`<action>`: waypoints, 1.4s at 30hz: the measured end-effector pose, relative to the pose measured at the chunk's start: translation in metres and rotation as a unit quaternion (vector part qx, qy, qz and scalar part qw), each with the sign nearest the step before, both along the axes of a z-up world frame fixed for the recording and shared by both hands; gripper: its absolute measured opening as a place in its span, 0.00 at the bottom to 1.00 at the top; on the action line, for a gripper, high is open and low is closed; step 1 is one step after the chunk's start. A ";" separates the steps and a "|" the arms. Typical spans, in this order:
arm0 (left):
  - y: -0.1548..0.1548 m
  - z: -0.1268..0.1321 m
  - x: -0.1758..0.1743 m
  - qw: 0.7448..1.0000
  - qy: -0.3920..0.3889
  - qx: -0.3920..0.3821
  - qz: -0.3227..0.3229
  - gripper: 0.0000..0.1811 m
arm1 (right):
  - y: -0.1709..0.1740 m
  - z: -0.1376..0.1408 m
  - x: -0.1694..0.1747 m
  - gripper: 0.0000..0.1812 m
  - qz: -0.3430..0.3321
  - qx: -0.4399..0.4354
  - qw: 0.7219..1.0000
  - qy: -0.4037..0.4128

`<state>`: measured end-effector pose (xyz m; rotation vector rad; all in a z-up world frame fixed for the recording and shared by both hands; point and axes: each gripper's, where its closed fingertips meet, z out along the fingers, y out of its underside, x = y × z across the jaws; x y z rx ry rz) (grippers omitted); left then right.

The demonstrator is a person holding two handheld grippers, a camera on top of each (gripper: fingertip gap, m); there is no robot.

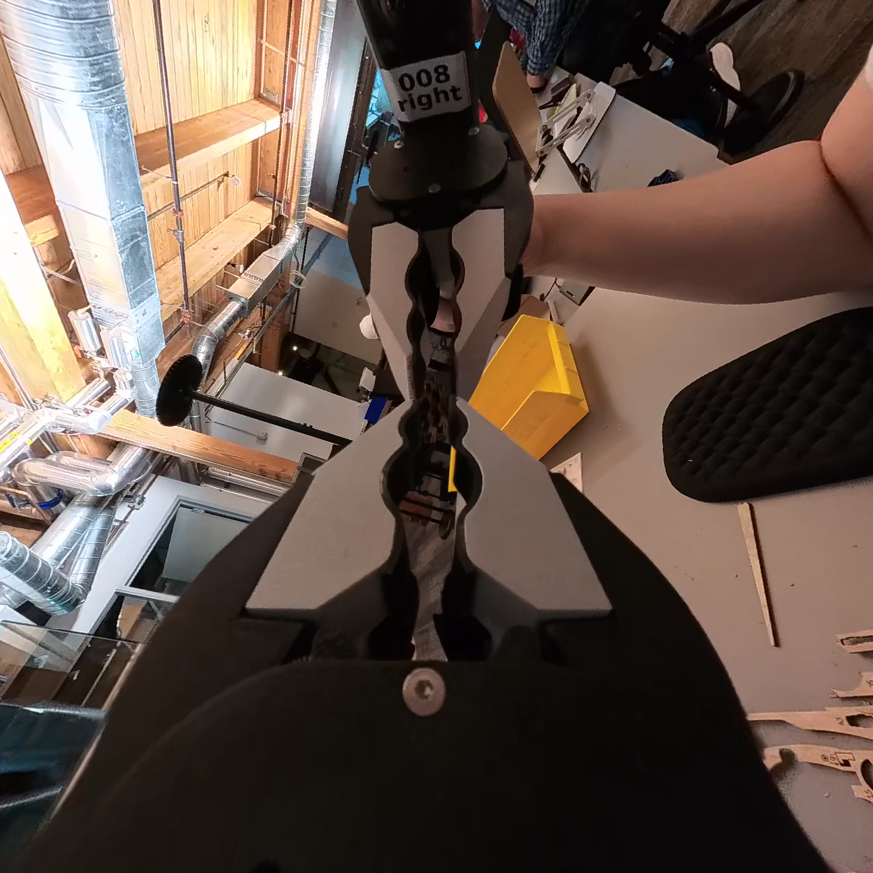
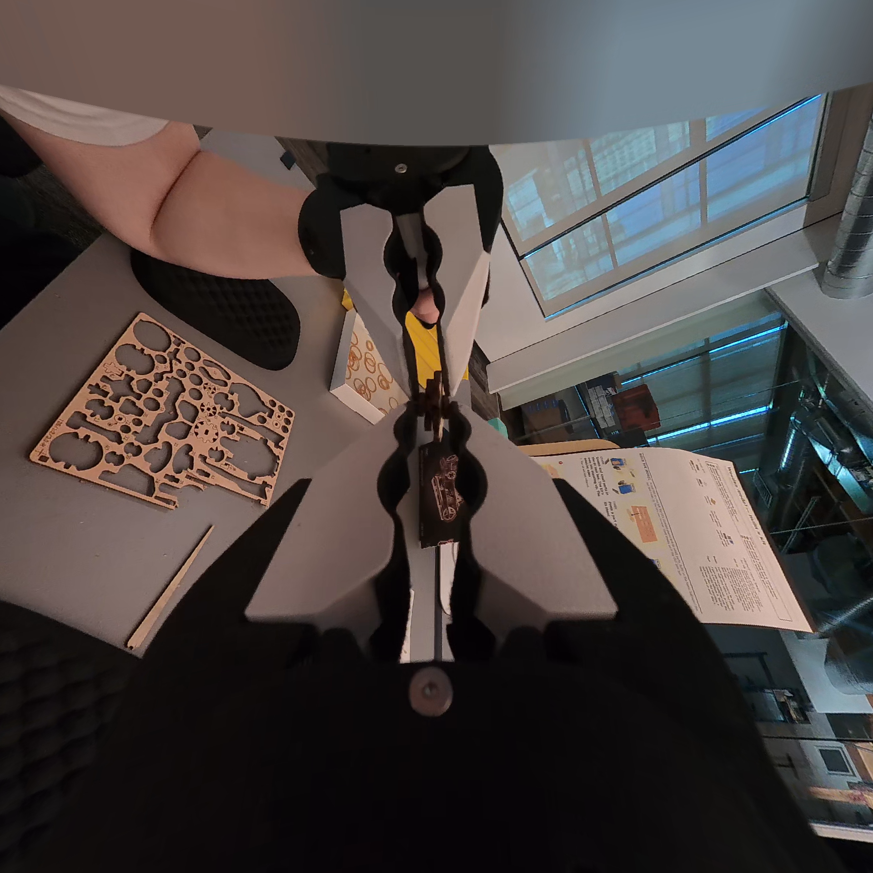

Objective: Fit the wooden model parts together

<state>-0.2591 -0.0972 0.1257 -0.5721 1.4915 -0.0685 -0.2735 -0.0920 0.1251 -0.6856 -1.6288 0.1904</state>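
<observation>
I've got my left gripper (image 1: 432, 415) pinched on a thin wooden piece (image 1: 437, 415) at twelve o'clock, tip to tip with my right gripper (image 2: 432, 411), itself clamped on a small gear part (image 2: 433, 401). Punched-out sheet (image 2: 160, 420) lies at nine o'clock on the grey table (image 2: 71, 543).

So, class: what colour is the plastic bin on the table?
Bright yellow; the plastic bin shows best in the left wrist view.

Workshop or maker-space interior. Indicators: exposed silver ventilation ducts (image 1: 89, 198) on timber-clad walls, a yellow parts bin (image 1: 531, 392), and a laser-cut plywood sheet (image 2: 160, 420) with an instruction sheet (image 2: 685, 534) on the grey surface (image 2: 71, 543).
</observation>
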 end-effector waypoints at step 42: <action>-0.010 0.004 -0.001 0.999 -0.018 0.051 -0.001 0.05 | -0.013 0.007 0.002 0.07 0.106 0.016 0.993 0.048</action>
